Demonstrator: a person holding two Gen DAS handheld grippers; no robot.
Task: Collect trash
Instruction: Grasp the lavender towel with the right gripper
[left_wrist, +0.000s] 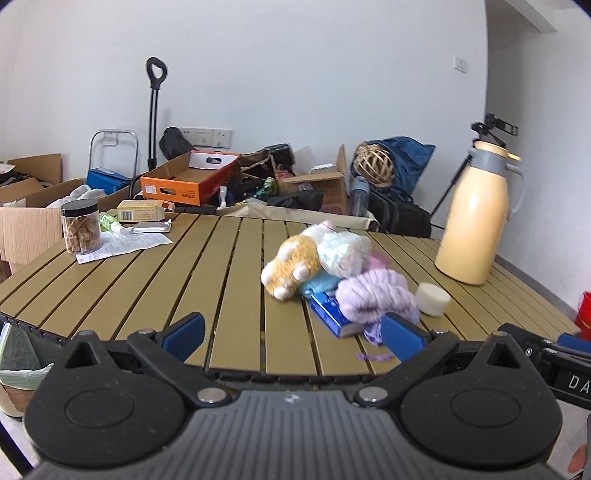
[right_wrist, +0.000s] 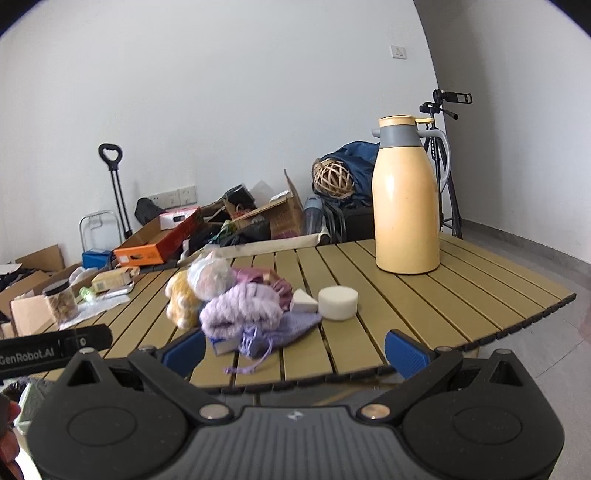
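Note:
A pile lies mid-table: an orange-and-white plush toy (left_wrist: 290, 267), a crumpled clear plastic bag (left_wrist: 341, 249), lilac yarn (left_wrist: 373, 299) and a blue box (left_wrist: 328, 312). In the right wrist view the same yarn (right_wrist: 240, 308) sits on a purple knitted pouch (right_wrist: 291, 326), beside a white foam wedge (right_wrist: 303, 301) and a white foam disc (right_wrist: 338, 302). My left gripper (left_wrist: 293, 336) is open at the table's near edge, empty. My right gripper (right_wrist: 295, 349) is open too, just short of the pile. A bin with a green liner (left_wrist: 18, 363) stands below the table's left edge.
A yellow thermos jug (left_wrist: 476, 218) stands at the table's right. At the far left are a jar of snacks (left_wrist: 81, 227), a paper sheet (left_wrist: 125, 245) and a small carton (left_wrist: 142, 212). Boxes, bags and a tripod (right_wrist: 445, 162) crowd the floor behind.

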